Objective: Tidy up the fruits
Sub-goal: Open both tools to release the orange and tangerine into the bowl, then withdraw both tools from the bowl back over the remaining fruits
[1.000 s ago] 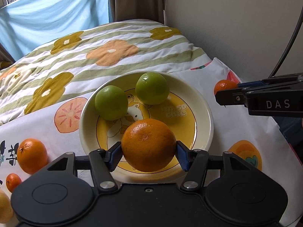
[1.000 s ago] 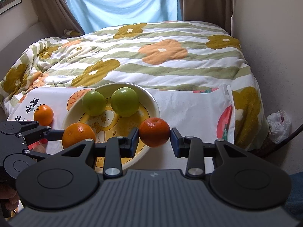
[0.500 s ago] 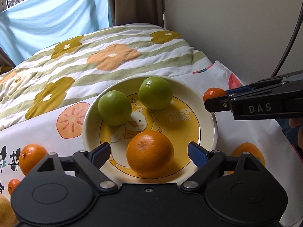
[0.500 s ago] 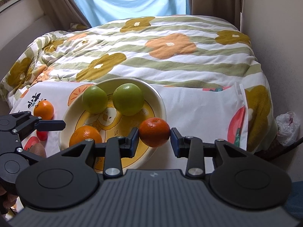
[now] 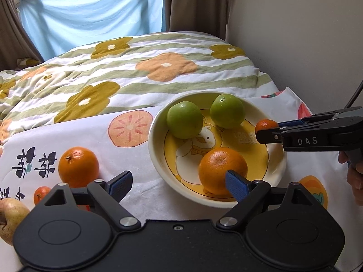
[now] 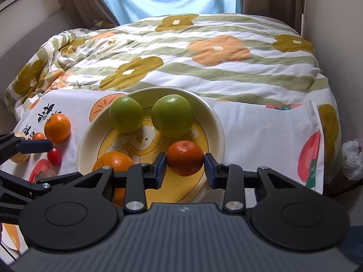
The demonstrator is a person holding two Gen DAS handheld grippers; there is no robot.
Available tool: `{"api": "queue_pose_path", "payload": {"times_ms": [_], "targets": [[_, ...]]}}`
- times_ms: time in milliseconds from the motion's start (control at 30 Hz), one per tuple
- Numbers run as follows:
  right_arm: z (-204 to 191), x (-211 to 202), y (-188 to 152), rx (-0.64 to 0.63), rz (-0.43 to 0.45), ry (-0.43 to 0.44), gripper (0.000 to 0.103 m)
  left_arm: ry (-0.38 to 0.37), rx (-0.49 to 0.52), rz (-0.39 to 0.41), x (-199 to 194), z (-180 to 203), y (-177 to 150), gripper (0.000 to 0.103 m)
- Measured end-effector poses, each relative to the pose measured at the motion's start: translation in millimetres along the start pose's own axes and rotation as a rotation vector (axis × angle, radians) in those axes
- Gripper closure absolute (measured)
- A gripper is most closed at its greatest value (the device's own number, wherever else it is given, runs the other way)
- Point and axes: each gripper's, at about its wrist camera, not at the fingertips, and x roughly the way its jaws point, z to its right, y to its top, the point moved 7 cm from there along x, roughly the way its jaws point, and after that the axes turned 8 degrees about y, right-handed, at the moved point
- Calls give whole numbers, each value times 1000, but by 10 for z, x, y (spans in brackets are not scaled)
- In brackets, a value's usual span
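Note:
A cream and yellow bowl (image 5: 156,140) (image 6: 217,131) sits on a printed cloth on the bed. It holds two green fruits (image 5: 185,119) (image 5: 227,111) and a large orange (image 5: 219,167) (image 6: 113,161). My left gripper (image 5: 179,184) is open and empty, at the bowl's near left rim. My right gripper (image 6: 185,170) is shut on a small mandarin (image 6: 185,157) (image 5: 265,124) and holds it over the bowl's right side.
On the cloth left of the bowl lie an orange (image 5: 78,166) (image 6: 57,127), a small mandarin (image 5: 42,193), a pear (image 5: 11,217), a red cherry tomato (image 6: 54,156) and a kiwi (image 6: 46,174). The wall runs along the right. A flowered duvet lies behind.
My left gripper let go of the large orange, which now rests in the bowl, then opened wide and shifted left. My right gripper carried the small mandarin in over the bowl.

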Motion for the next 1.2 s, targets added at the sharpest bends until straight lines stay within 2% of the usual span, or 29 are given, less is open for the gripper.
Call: {"api": "queue_pose_path", "payload": {"times_ms": [200,267,333,367,400,433,800,1100,1200], "targets": [[-51,59,-47,-20,-22,1,50,15,-24,0,-54,-79,-53,12],[-52,46,-44,-15,-11,1,40,17,-31,-3,-65,-101,-82,12],[-68,19,-42,-6,-1,25,22,18,-39,-6,-78,-113,-105,11],[-69,-1,-43,-1,6,22,15,18,-44,-6,-87,-120,-116,11],[-60,-31,-45,7,18,2,4,17,-48,-5,-99,-117,-119,11],[-52,-55,-44,14,29,-11,0,17,-51,-4,-110,-119,-121,11],[22,-327,-76,57,70,-52,0,22,-61,39,-331,-132,-93,11],[-102,-580,-75,71,101,-43,0,46,-97,89,-649,-254,-118,11],[-158,-648,-58,76,107,-33,0,48,-133,99,-772,-344,-155,8]]}}
